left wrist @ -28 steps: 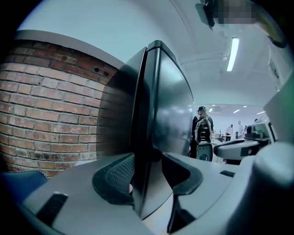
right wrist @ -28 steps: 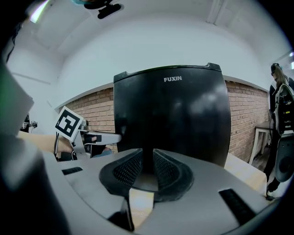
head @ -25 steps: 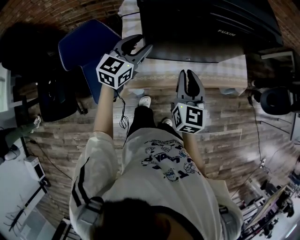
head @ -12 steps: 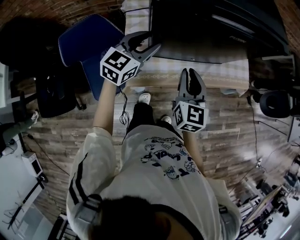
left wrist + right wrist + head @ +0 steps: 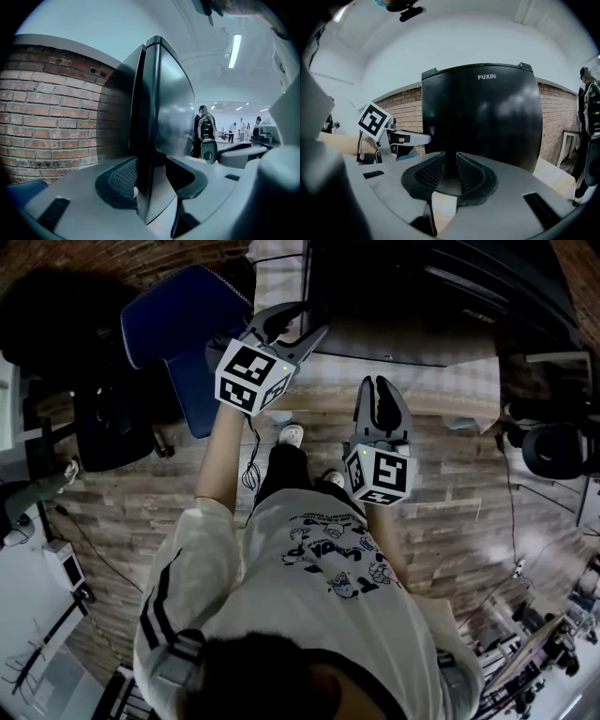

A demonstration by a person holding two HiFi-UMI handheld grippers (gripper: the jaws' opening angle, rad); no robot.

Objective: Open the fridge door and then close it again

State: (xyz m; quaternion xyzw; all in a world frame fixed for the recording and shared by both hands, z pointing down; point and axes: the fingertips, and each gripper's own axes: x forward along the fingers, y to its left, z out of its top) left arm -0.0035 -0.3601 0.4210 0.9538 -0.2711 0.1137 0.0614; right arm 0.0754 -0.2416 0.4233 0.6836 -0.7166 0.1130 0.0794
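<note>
Blue chair (image 5: 178, 324) stands at far left; a dark office chair (image 5: 112, 432) sits just left of it. The floor (image 5: 459, 512) is wood-look planking. I see a checked cloth (image 5: 412, 390) hanging over the near edge of its support ahead. A brick wall (image 5: 51, 117) runs along the far side. At right there is a dark rounded object (image 5: 553, 446) that I cannot identify. Far off, several people (image 5: 205, 129) stand under a ceiling strip light (image 5: 234, 49).

Glossy black fridge door (image 5: 164, 122) — rough brick wall (image 5: 47, 122) — matt wood-plank floor (image 5: 469, 521).
</note>
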